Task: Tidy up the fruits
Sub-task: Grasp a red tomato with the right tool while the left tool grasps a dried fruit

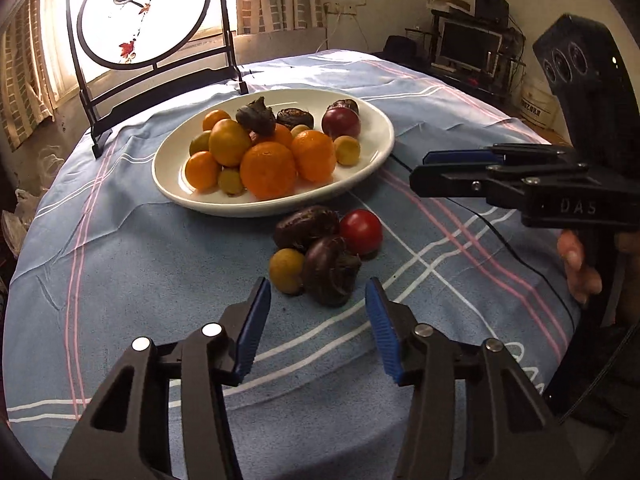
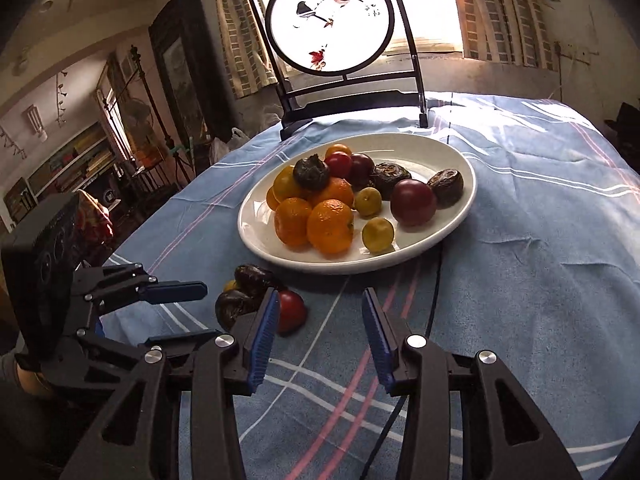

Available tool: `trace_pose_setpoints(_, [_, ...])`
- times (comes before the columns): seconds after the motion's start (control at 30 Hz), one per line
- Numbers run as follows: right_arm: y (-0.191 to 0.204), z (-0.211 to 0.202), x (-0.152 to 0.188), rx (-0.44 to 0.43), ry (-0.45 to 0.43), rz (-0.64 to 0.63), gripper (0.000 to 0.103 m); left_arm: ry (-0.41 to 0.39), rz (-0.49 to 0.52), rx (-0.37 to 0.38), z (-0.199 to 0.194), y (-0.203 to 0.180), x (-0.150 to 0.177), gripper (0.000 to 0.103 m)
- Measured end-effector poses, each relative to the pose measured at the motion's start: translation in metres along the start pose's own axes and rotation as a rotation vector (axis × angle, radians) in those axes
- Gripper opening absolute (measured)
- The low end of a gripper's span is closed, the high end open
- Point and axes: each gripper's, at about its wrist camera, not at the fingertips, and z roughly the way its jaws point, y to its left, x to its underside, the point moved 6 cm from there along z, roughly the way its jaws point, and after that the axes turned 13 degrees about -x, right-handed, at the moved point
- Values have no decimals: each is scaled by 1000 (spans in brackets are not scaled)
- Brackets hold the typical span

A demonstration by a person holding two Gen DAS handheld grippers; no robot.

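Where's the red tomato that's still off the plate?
In the left wrist view, the red tomato lies on the tablecloth just in front of the white plate, at the right of the loose pile, touching a dark fruit.

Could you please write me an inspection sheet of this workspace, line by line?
Surface: round table under a blue checked tablecloth, somewhat wrinkled.
Job's things: white oval ceramic plate piled with oranges, small yellow-green fruits, dark wrinkled fruits and a dark red one; on the cloth beside it lie two dark wrinkled fruits, one red round fruit and one small yellow-green fruit.
Clutter: nothing seen.
Grippers: left gripper open and empty, just short of the loose fruits; right gripper open and empty.
Cables: thin black cable crossing the cloth.
Surroundings: black-framed round bird-painting screen, curtained window, monitor on a cluttered desk.
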Motion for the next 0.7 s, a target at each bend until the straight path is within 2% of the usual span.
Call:
trace_pose_setpoints(0.03, [0,0,0,0,0,4,43,2,5,2,2,-4,-1,42])
trace_pose_setpoints(0.07, [0,0,0,-3,0,4,43,8,8,2,5,-6,-1,33])
trace_pose_setpoints(0.1, [-1,0,0,-4,2,5,43,19,6,-1,8,-8,-2,30])
trace_pose_setpoints(0.37, [-2,-1,0,-22,-12,21,43,36,-22,81,13,-20,-12,30])
trace_pose_setpoints(0.4, [-2,-3,0,-25,-18,21,43,40,-18,72,13,-21,-12,33])
trace_pose_setpoints(0.43, [-3,-4,-1,-28,-23,23,43,54,-23,68,16,-20,-13,39])
trace_pose_setpoints(0.47, [-3,-4,-1,-28,-27,25,43,69,-39,57,19,-18,-13,51])
trace_pose_setpoints(0.5, [-4,-5,-1,-29,-30,27,43,73,-51,53,20,-16,-15,55])
trace_pose_setpoints(0.63, [-4,-6,-1,-29,-38,26,43,95,-3,37,28,-25,-18,55])
trace_pose_setpoints(0.7, [-4,-7,-1,-31,-45,30,43,109,31,31,30,-30,-17,47])
